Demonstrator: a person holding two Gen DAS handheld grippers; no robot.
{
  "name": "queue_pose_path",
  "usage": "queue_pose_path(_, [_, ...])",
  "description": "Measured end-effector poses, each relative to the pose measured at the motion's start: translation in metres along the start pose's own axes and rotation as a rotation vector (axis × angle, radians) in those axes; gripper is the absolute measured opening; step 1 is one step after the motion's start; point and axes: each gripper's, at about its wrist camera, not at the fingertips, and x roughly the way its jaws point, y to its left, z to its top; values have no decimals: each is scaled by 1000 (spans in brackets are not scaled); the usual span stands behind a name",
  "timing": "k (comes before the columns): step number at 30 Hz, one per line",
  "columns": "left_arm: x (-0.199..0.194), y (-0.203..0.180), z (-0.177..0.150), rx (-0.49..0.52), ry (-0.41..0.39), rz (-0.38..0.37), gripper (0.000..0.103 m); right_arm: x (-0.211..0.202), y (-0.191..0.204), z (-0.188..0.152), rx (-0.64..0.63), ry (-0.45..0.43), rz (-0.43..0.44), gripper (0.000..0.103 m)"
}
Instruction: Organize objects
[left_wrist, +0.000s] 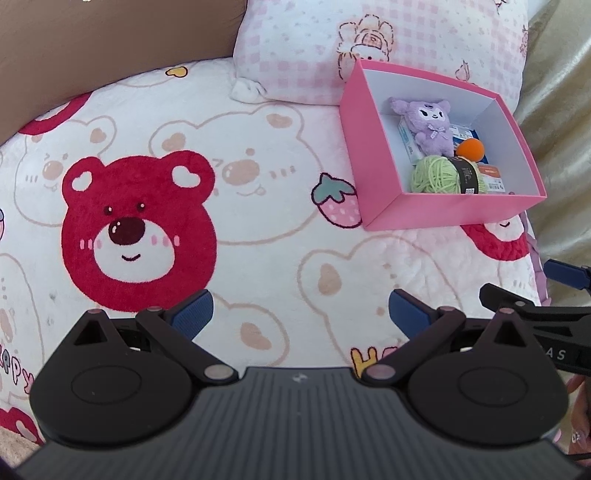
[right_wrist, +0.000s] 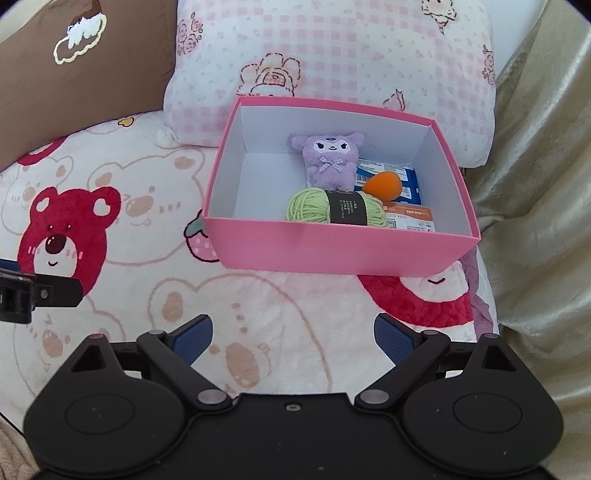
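bare blanket (right_wrist: 155, 280) lies left of and nearer than the pink box (right_wrist: 332, 247). box floor is free at left; yarn (right_wrist: 332, 206), plush (right_wrist: 330, 162), packets fill right. pillow (right_wrist: 332, 55) blocks far side.

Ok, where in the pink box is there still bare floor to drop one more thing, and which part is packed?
In the pink box, the left part is bare white floor, bordered by the left wall, the back wall and the green yarn. The right half is crowded: purple plush, orange ball and flat packets overlap there. Both hand-held grippers are open and empty.
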Motion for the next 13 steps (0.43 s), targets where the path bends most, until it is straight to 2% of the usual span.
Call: queue_pose_path(13, [0,-3,-2,-1,2,12,103,-3,1,-1,-2,-3,0,96])
